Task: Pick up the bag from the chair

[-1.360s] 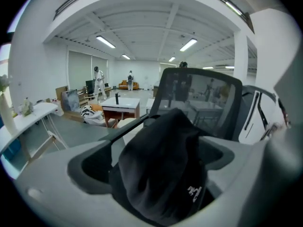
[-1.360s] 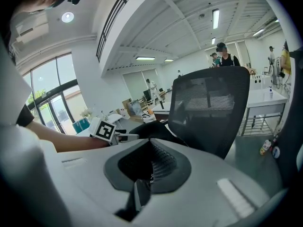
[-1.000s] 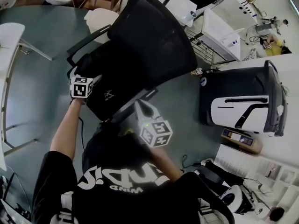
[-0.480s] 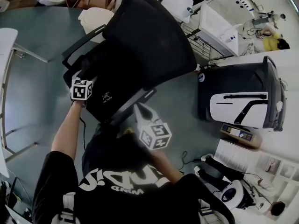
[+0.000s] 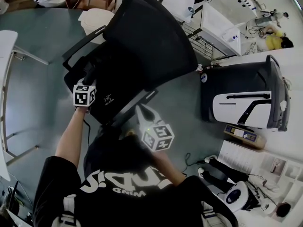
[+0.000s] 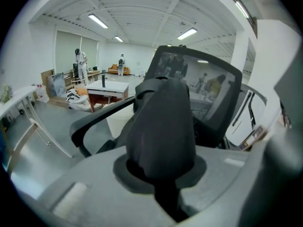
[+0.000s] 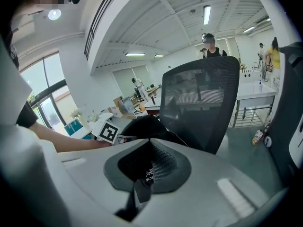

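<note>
A black bag (image 5: 111,92) lies on the seat of a black mesh-backed office chair (image 5: 151,37). In the head view my left gripper (image 5: 88,82) sits at the bag's left top edge and my right gripper (image 5: 140,109) at its near right corner. The left gripper (image 6: 163,188) is shut on a bunched fold of the bag's black fabric (image 6: 161,126). The right gripper (image 7: 142,183) is shut on the bag's black mesh part with a small white logo (image 7: 150,174). The left gripper's marker cube (image 7: 108,132) shows beyond it.
A black and white wheeled case (image 5: 246,98) stands right of the chair. A white bin (image 5: 94,19) sits behind the armrest (image 5: 80,48). White tables (image 5: 9,37) stand at the left, desks (image 5: 222,30) at the back right. Cables and gear (image 5: 222,178) lie by my feet.
The left gripper's cube has shifted slightly down and toward me with the bag's edge in it. The right gripper has stayed in place.
</note>
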`<state>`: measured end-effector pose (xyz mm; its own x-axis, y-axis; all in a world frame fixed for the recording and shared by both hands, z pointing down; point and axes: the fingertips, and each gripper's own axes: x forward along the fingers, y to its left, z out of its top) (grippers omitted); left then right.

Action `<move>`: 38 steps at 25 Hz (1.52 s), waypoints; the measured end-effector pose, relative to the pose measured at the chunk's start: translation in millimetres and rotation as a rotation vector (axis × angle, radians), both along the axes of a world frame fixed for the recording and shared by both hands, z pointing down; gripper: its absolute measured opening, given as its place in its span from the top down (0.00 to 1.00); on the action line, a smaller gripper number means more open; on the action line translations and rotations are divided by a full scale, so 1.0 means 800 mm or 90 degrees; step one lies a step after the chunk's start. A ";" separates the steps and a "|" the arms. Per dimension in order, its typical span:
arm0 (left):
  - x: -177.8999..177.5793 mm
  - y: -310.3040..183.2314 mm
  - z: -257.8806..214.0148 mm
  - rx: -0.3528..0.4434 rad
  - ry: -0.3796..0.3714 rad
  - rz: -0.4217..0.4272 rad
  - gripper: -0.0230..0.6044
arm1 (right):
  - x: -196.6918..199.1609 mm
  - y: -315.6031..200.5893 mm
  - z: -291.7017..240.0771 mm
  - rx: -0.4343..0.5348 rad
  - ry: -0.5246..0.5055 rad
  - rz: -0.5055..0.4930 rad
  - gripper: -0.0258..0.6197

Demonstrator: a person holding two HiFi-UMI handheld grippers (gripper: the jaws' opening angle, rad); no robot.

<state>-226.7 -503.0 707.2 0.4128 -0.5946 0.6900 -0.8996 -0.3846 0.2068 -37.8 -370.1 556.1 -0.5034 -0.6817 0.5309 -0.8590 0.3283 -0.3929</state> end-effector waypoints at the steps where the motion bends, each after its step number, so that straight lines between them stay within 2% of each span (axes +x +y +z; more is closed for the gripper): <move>1: 0.003 0.004 -0.004 -0.002 0.006 -0.001 0.89 | 0.002 0.001 -0.001 0.001 0.000 0.002 0.96; 7: 0.019 0.024 -0.029 -0.001 0.055 0.001 0.91 | 0.016 0.010 -0.005 0.005 -0.003 0.012 0.96; 11: 0.020 0.030 -0.062 0.031 0.075 -0.022 0.91 | 0.026 0.019 -0.008 0.006 -0.005 0.019 0.96; 18: 0.027 0.040 -0.129 0.103 0.139 -0.066 0.92 | 0.038 0.033 -0.017 0.017 -0.012 0.024 0.96; 21: 0.033 0.045 -0.146 0.116 0.159 -0.081 0.92 | 0.045 0.039 -0.018 0.022 -0.014 0.024 0.96; 28: 0.050 0.057 -0.197 0.156 0.178 -0.084 0.92 | 0.056 0.051 -0.024 0.028 -0.021 0.026 0.96; 32: 0.041 0.063 -0.232 0.192 0.184 -0.089 0.92 | 0.060 0.057 -0.028 0.035 -0.028 0.022 0.96; 38: 0.025 0.112 -0.281 0.233 0.180 -0.088 0.92 | 0.051 0.076 -0.036 0.051 -0.041 -0.008 0.96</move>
<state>-207.1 -413.3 482.5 0.4537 -0.8400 0.2975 -0.8755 -0.3579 0.3247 3.4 -309.2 527.2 -0.5432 -0.7146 0.4407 -0.8286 0.3715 -0.4189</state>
